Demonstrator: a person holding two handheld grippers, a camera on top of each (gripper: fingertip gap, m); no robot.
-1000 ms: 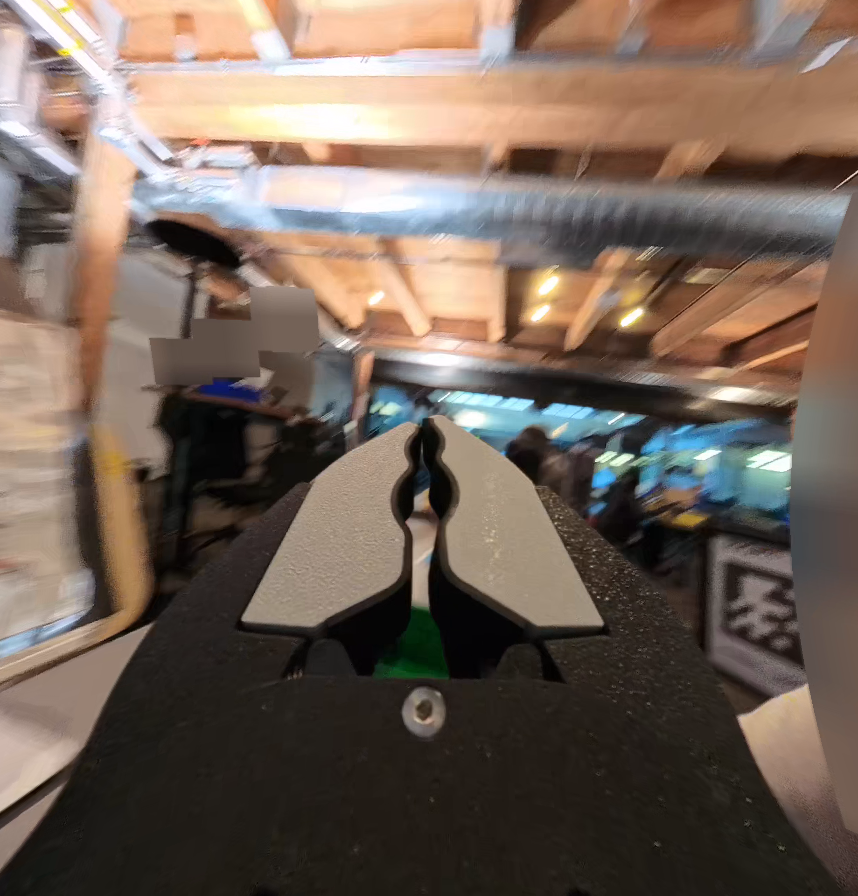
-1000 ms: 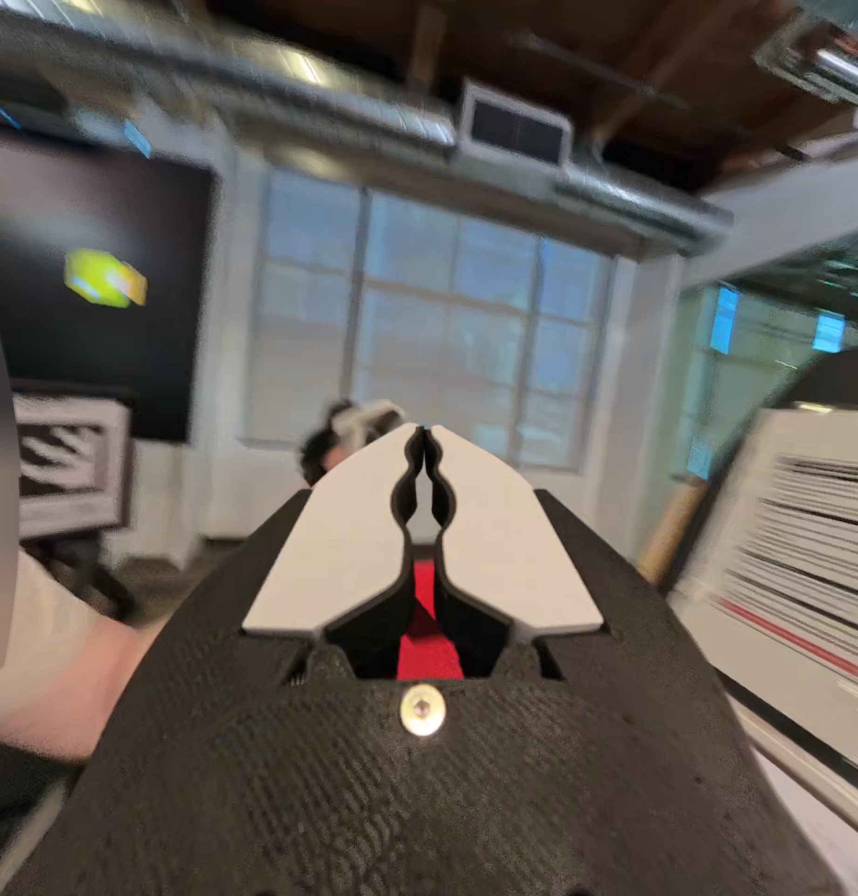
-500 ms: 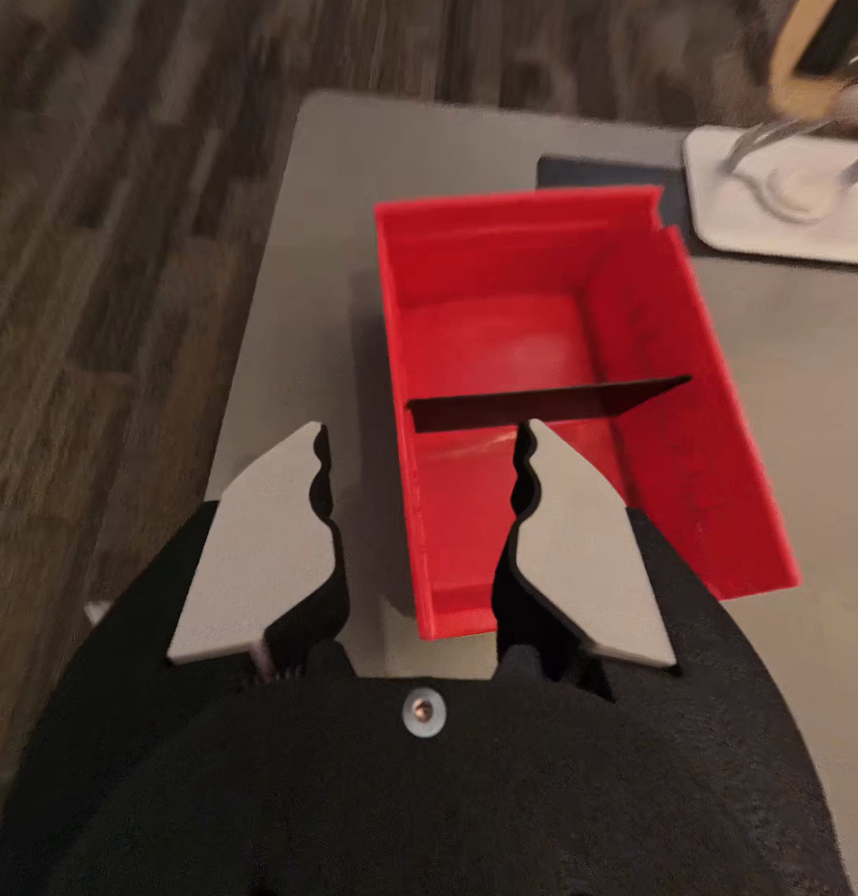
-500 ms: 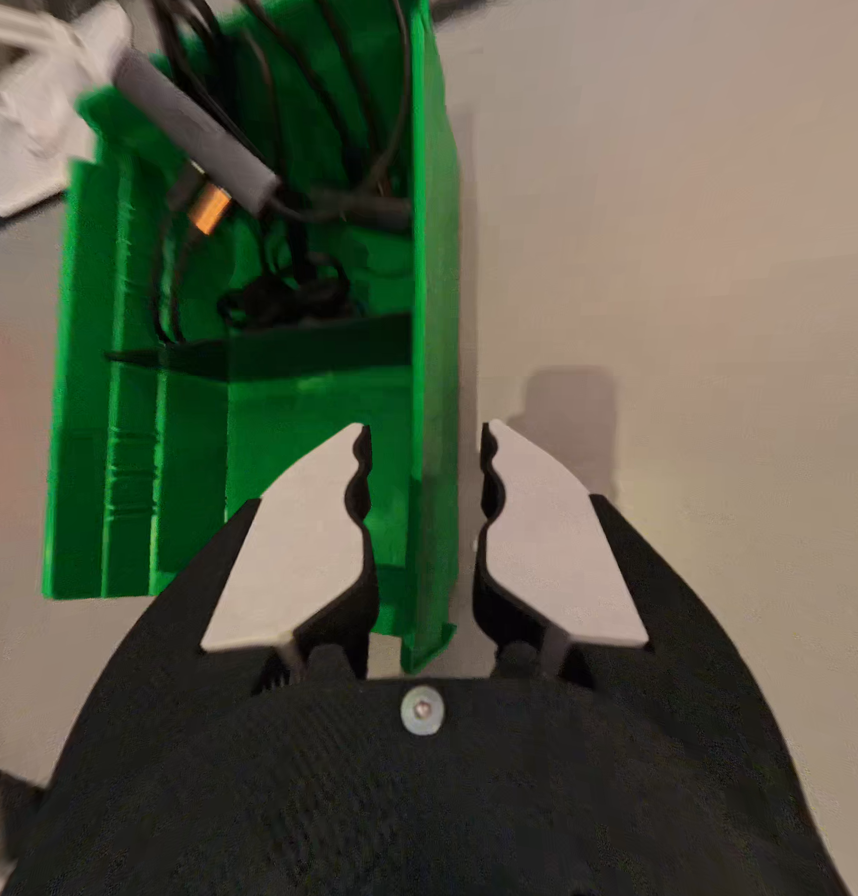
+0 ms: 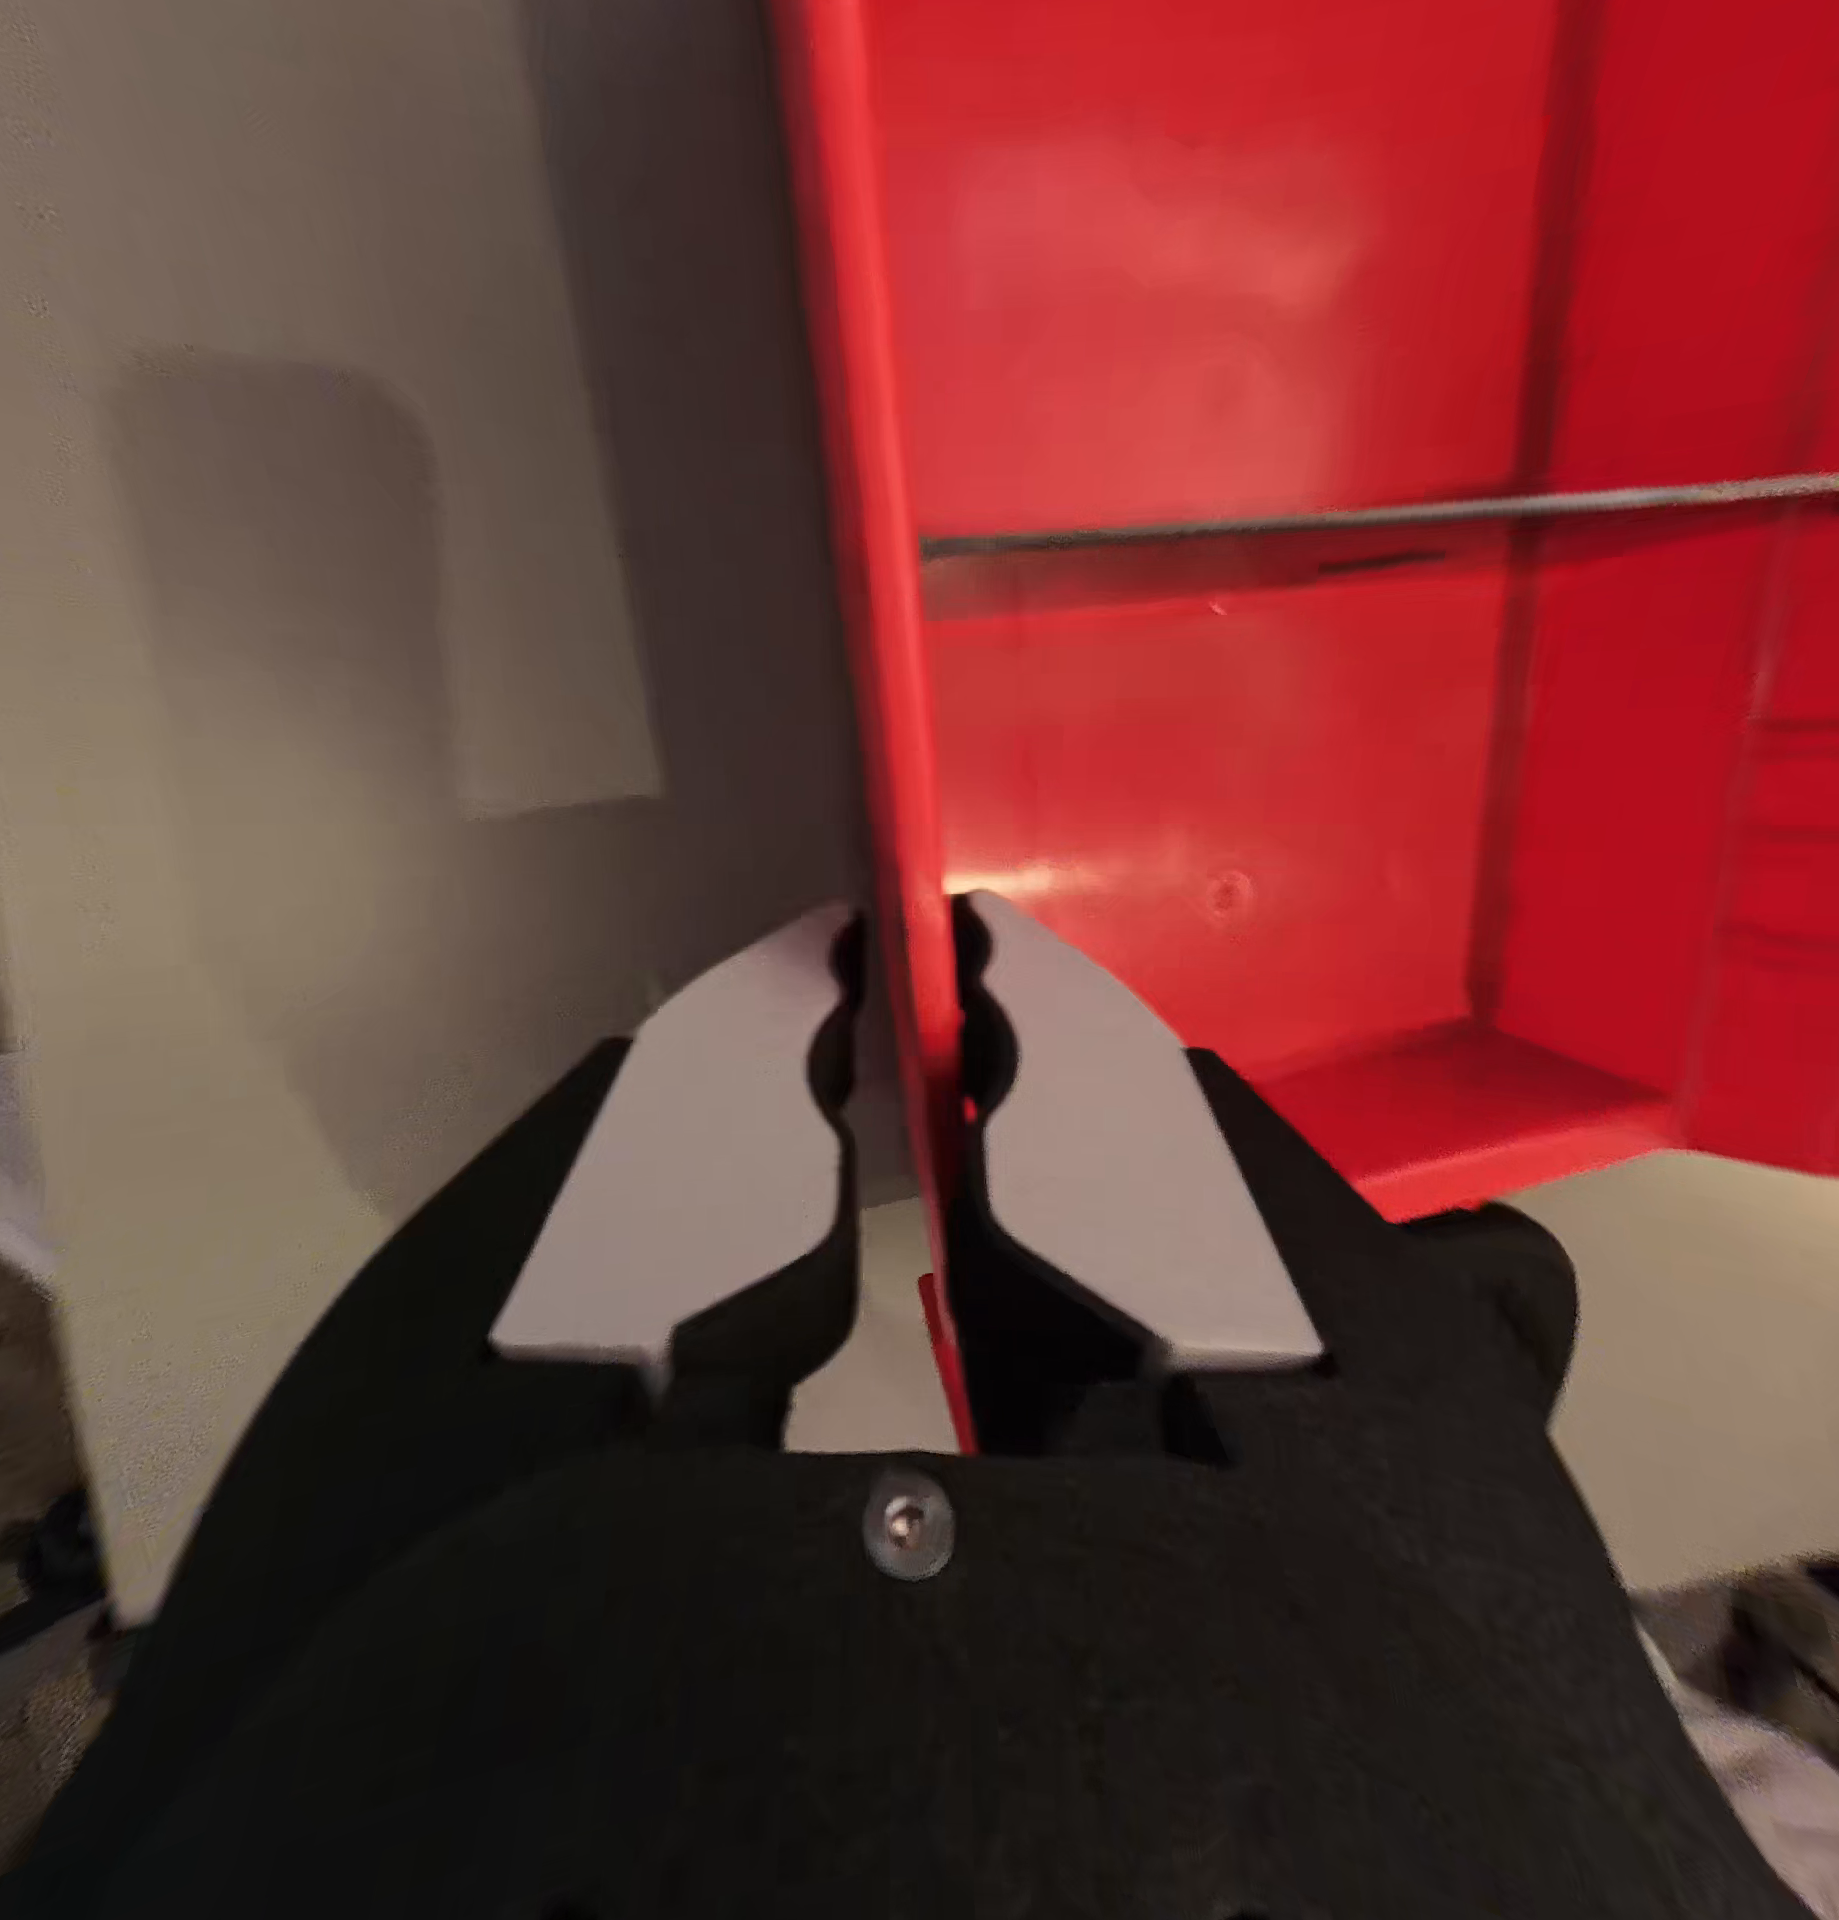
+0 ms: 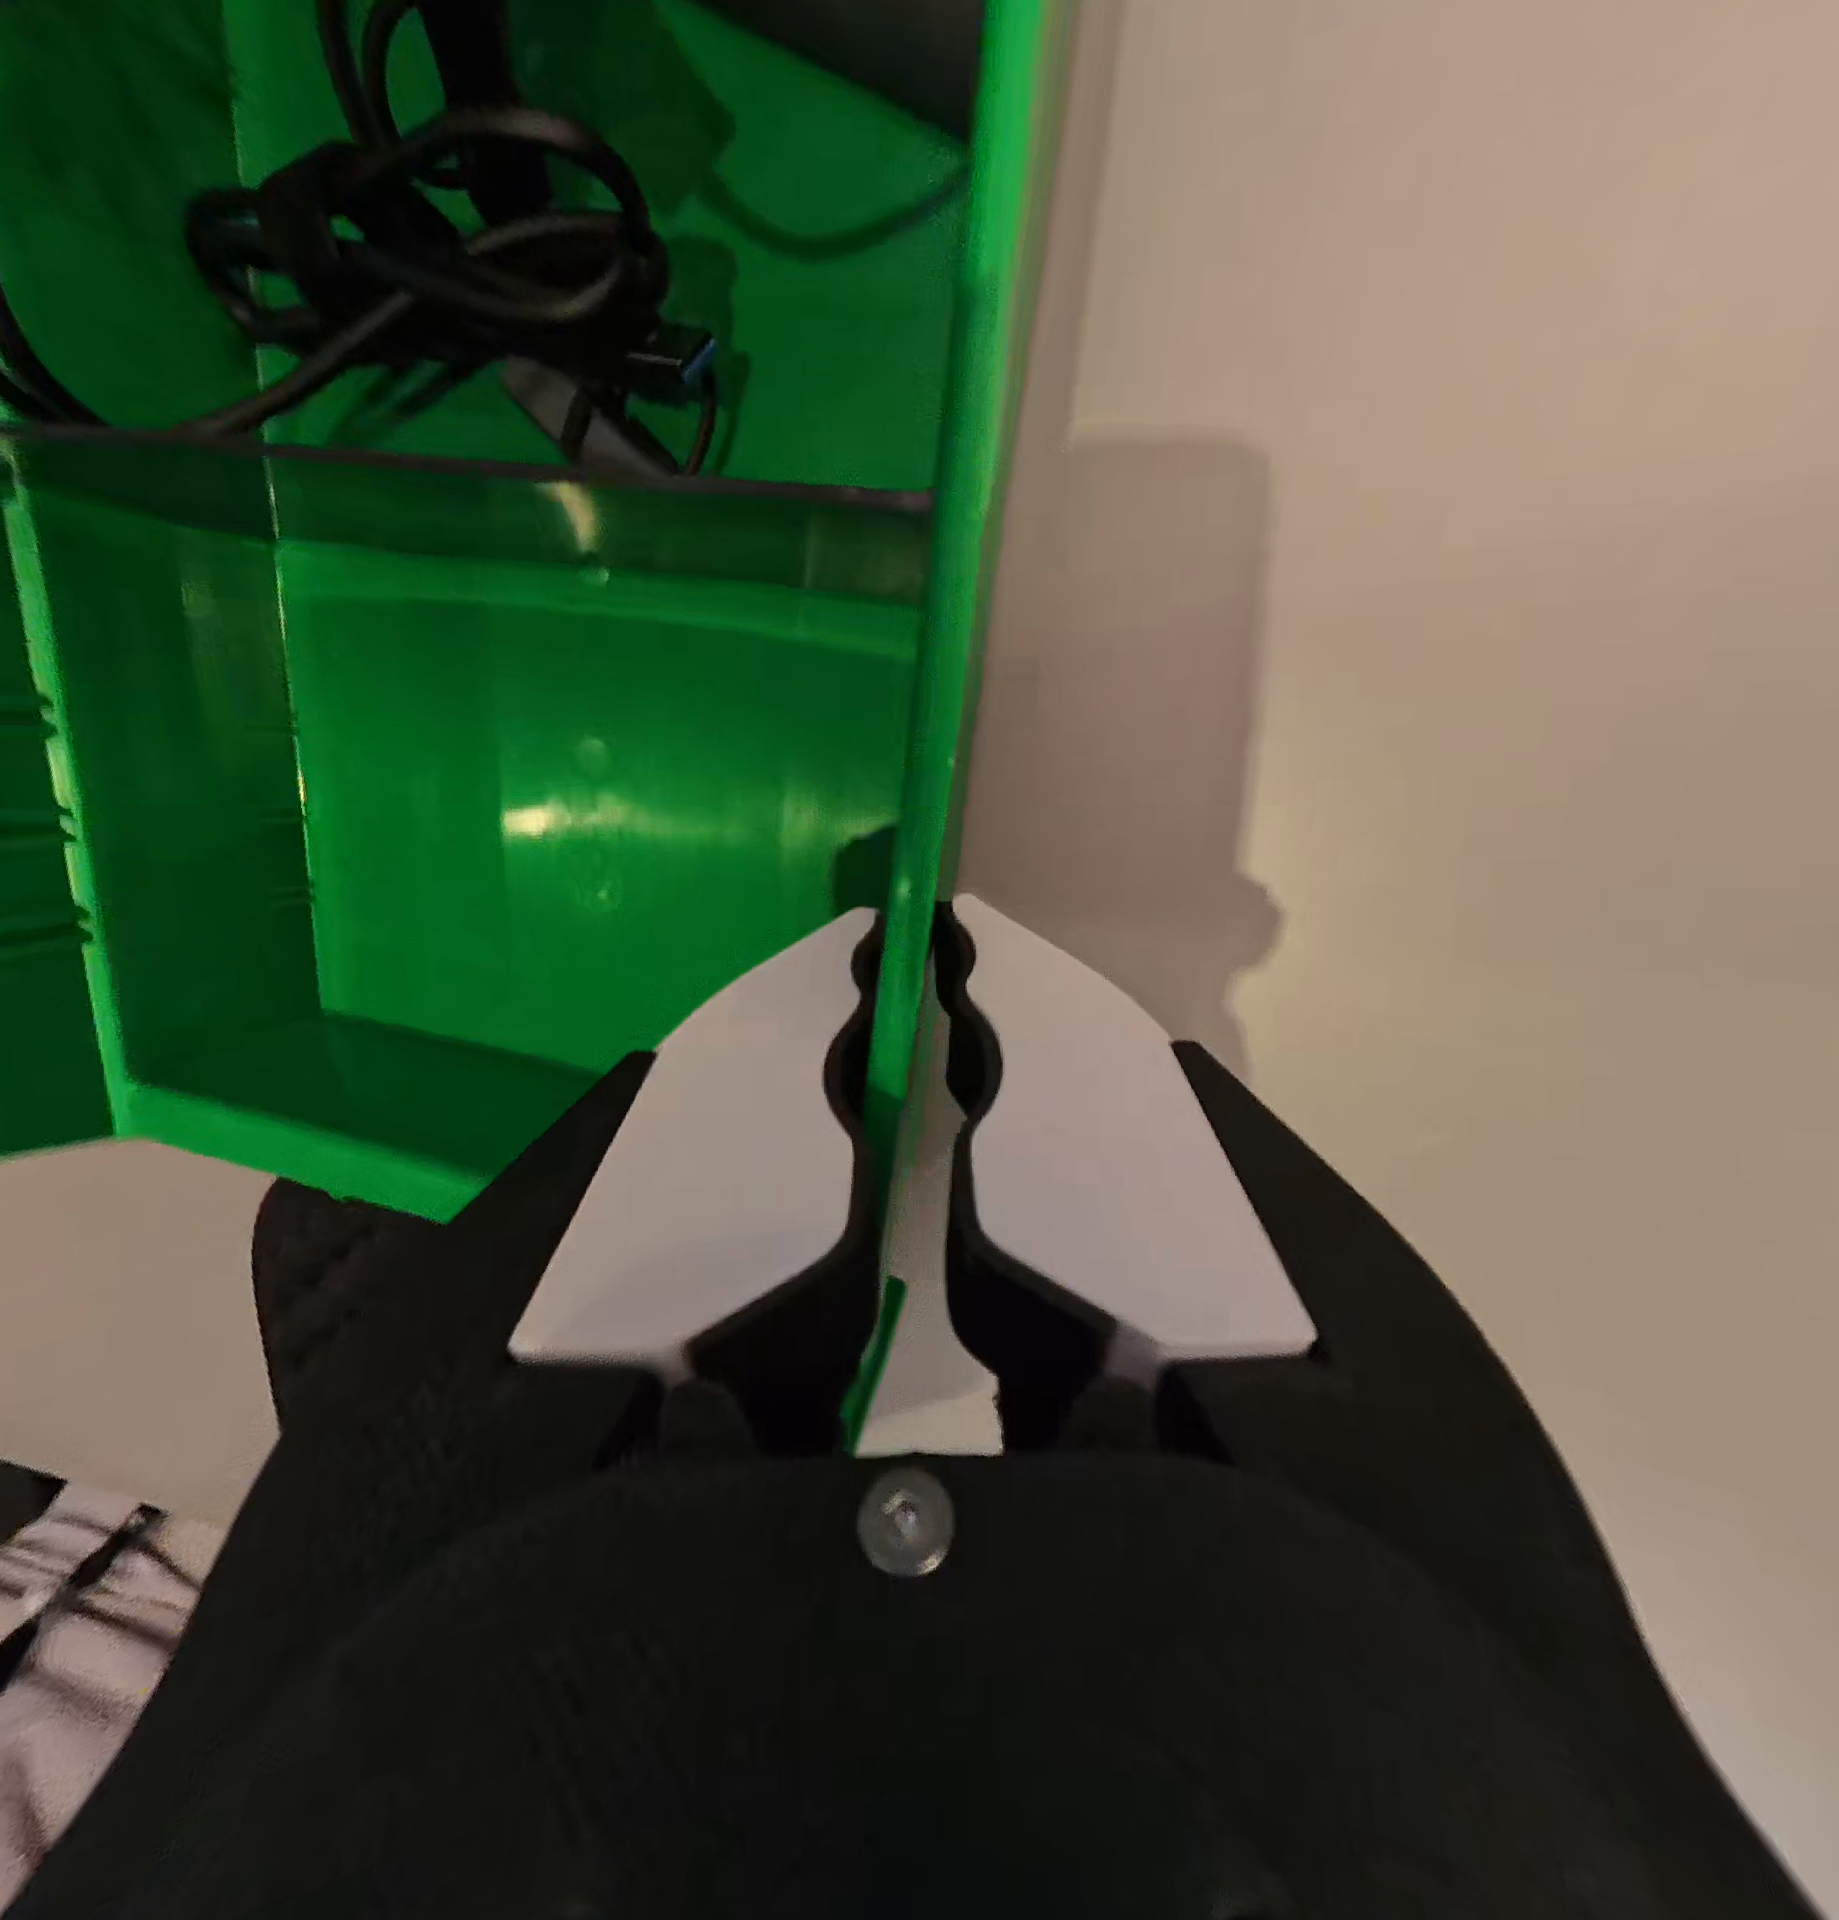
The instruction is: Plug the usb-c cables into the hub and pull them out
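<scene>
Apparently the task itself has not yet begun, because no cable is plugged anywhere that the pictures show and no hub can be recognised with certainty. The left claw point(image 5: 904, 914) is pinching the left side wall of the red bin point(image 5: 1258, 727), one finger outside the wall and one inside, and both compartments of this bin look empty. The right claw point(image 6: 907, 920) is pinching in the same manner the right side wall of the green bin point(image 6: 603, 727). The usb-c cables point(image 6: 416, 260) lie as a black tangle in the far compartment of the green bin, behind its dark divider point(image 6: 582, 480), and a plug with a blue inside point(image 6: 676, 364) rests near this divider; the near compartment of the green bin is bare. I judge that the bins are only being handled for preparation, so taking out the cables, plugging them and pulling them out all remain. Only the right wrist view shows the cables; the left wrist view shows only the red bin and the pale table point(image 5: 271, 623) beside it.
</scene>
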